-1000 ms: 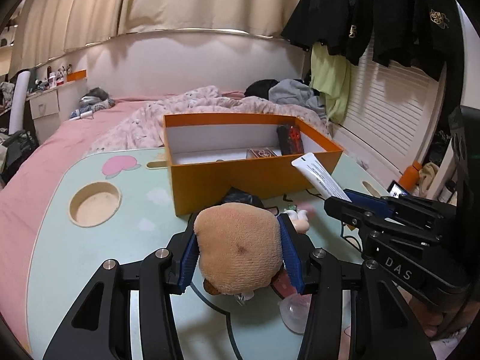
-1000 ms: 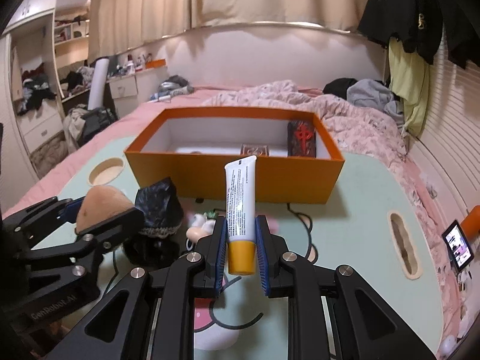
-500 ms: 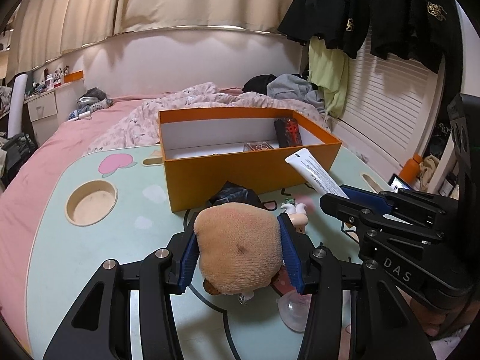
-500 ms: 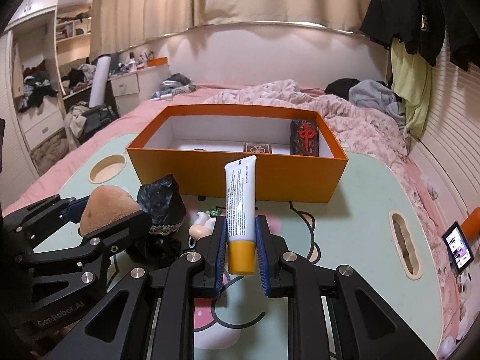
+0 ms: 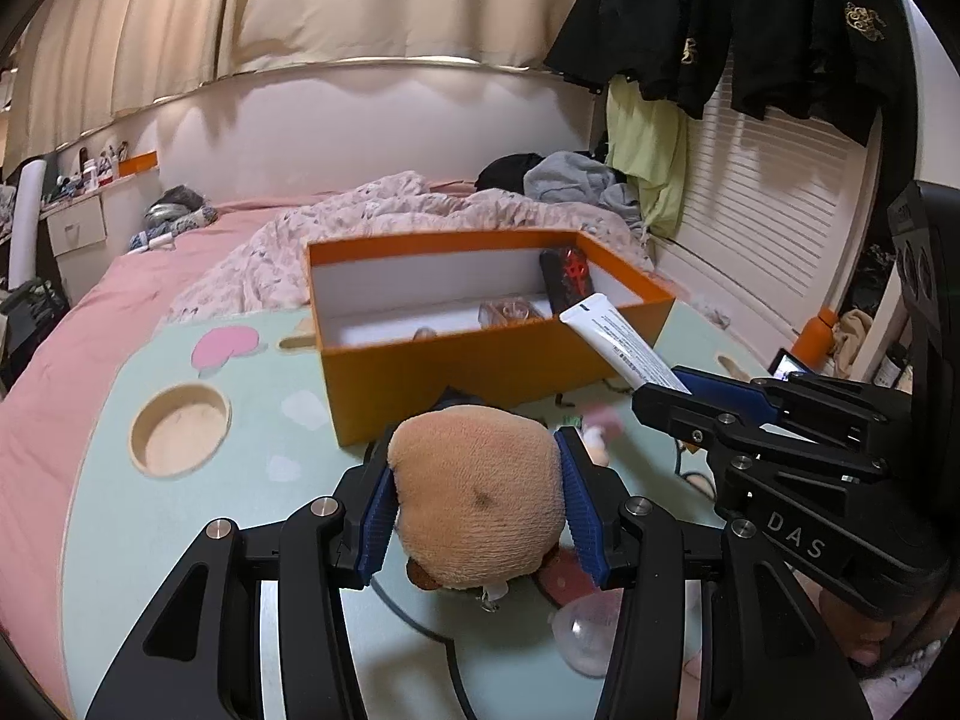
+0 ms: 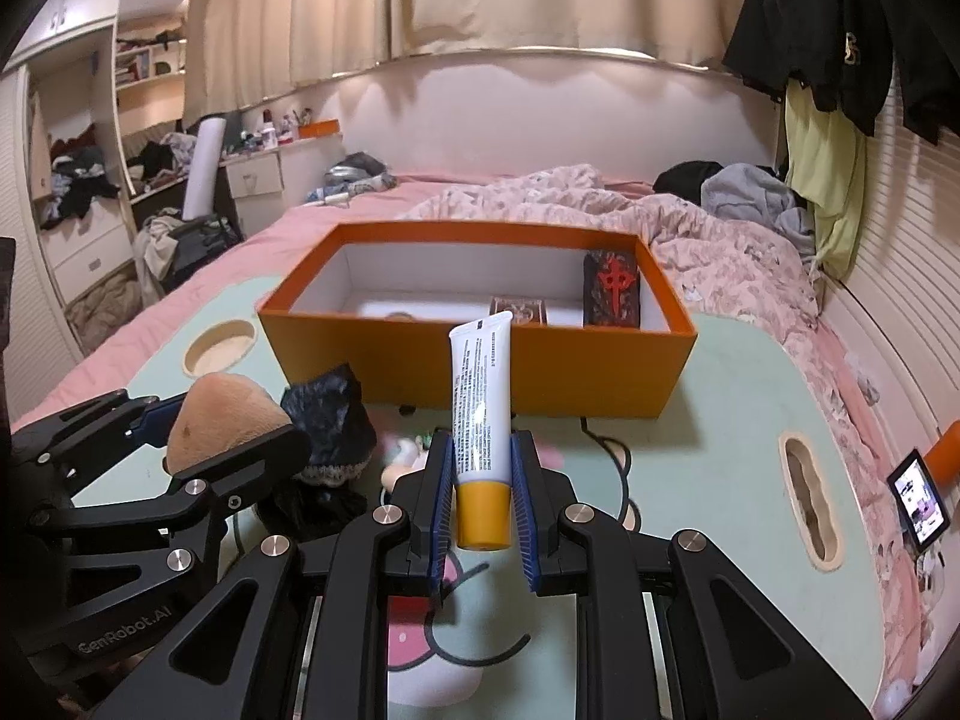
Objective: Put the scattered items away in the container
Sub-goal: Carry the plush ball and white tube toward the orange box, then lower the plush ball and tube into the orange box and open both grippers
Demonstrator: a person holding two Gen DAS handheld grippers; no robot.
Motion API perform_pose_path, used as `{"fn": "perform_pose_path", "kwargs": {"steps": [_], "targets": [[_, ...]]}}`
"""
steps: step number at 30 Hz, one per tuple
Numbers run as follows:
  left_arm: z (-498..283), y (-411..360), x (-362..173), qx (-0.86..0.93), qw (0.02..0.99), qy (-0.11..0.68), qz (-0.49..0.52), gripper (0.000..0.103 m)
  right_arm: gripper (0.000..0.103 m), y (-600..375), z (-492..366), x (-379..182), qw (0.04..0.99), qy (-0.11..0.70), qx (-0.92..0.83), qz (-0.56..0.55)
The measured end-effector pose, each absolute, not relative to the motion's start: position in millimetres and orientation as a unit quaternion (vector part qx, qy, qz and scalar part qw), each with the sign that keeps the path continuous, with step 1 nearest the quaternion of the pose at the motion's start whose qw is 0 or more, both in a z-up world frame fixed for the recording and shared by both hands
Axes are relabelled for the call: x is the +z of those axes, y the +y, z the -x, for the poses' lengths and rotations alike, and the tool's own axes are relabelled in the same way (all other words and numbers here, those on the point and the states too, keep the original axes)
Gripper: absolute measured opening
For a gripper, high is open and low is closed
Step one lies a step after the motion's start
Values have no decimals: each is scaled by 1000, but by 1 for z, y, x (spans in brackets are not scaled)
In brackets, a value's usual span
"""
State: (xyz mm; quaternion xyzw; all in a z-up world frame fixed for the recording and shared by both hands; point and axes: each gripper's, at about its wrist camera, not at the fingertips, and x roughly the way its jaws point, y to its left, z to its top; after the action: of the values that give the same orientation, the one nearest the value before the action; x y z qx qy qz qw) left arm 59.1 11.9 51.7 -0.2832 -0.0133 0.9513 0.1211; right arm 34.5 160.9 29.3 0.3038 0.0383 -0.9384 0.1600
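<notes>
My left gripper (image 5: 477, 504) is shut on a tan plush toy (image 5: 477, 492) and holds it above the table, short of the orange box (image 5: 480, 366). My right gripper (image 6: 483, 498) is shut on a white tube with an orange cap (image 6: 480, 402), held upright in front of the box (image 6: 480, 366). The box is open on top and holds a dark case with a red mark (image 6: 612, 291) and a small patterned card box (image 6: 519, 311). In the left wrist view the tube (image 5: 618, 342) points at the box's right end. The plush also shows in the right wrist view (image 6: 222, 420).
A black lacy cloth (image 6: 327, 420), a small figurine (image 6: 402, 459) and a clear round piece (image 5: 585, 636) lie on the pale green table (image 6: 738, 420) between the grippers and the box. The table has a round cup hole (image 5: 180, 429) and a slot (image 6: 807, 498). A bed stands behind.
Both grippers have risen and moved forward with their loads, so I see further down into the box. The plush and the tube stay gripped.
</notes>
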Motion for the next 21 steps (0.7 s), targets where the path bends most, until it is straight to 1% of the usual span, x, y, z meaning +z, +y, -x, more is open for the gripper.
{"fn": "perform_pose_path", "kwargs": {"steps": [5, 7, 11, 16, 21], "targets": [[-40, 8, 75, 951, 140, -28, 274, 50, 18, 170, -19, 45, 187, 7, -935, -301], [-26, 11, 86, 951, 141, -15, 273, 50, 18, 173, -7, 54, 194, -7, -935, -296], [8, 12, 98, 948, 150, -27, 281, 50, 18, 173, 20, 62, 196, -15, -937, -290], [57, 11, 89, 940, 131, -28, 314, 50, 18, 168, 62, 61, 184, -23, -931, -313], [85, 4, 83, 932, 130, -57, 333, 50, 18, 167, 90, 55, 171, -33, -926, -334]]}}
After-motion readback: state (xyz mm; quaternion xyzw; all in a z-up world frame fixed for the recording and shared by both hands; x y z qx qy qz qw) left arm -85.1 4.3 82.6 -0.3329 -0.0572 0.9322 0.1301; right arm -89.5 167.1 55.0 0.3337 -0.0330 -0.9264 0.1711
